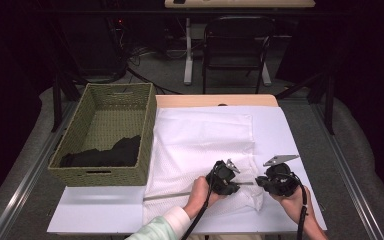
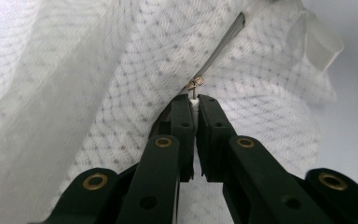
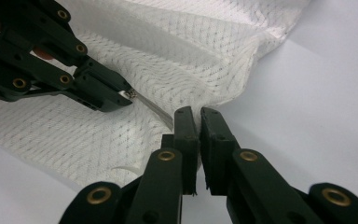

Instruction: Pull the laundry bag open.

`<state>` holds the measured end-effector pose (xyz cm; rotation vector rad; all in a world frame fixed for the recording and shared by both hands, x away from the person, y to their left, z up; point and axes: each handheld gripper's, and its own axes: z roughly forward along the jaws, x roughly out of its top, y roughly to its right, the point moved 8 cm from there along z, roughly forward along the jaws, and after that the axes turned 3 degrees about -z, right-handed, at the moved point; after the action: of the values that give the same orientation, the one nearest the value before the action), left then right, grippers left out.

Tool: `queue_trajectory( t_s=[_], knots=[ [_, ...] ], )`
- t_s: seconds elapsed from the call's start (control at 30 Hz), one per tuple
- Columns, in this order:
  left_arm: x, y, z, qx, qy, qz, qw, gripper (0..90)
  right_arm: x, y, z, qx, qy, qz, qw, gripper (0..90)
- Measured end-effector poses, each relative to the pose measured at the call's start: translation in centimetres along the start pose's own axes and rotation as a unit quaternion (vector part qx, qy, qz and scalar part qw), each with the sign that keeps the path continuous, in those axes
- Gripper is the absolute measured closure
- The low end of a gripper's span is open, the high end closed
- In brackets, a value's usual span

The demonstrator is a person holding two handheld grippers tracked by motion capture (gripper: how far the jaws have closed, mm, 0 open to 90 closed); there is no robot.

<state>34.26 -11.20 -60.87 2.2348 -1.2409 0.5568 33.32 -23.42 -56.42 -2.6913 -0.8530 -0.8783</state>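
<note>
A white mesh garment lies spread over the white table cover, filling the middle of the high view, its lower right corner bunched just above the two hands. A grey zipper runs through that bunched part; in the left gripper view it climbs from the centre toward the upper right, and its small metal slider sits just above the jaw tips.

The left gripper is clenched on the zipper's white pull tab, the two black jaws pressed nearly together with the tab showing between them. In the high view this gripper sits at lower centre, pointing toward the right of the frame, with the left hand wrapped around its body and a pale sleeve entering from the bottom edge.

The right gripper is clamped on the garment's edge at the zipper's end, jaws nearly closed (the fabric disappears between them in the right gripper view). In the high view it faces left, tip to tip with the other gripper and just apart, the right hand holding it from below at lower right.

At the left of the high view a woven green basket stands touching the garment's side, with a black cloth lying in its near end.
</note>
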Motion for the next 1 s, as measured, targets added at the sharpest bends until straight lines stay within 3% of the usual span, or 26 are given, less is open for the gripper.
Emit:
queue_trajectory(
  t_s=[1.0],
  knots=[
    [-3.0,-1.6,-2.7,0.021,-0.021,-0.008,0.9995,86.2,-0.2,0.3,0.1,-0.002,-0.006,0.001,1.0000,85.4]
  ],
)
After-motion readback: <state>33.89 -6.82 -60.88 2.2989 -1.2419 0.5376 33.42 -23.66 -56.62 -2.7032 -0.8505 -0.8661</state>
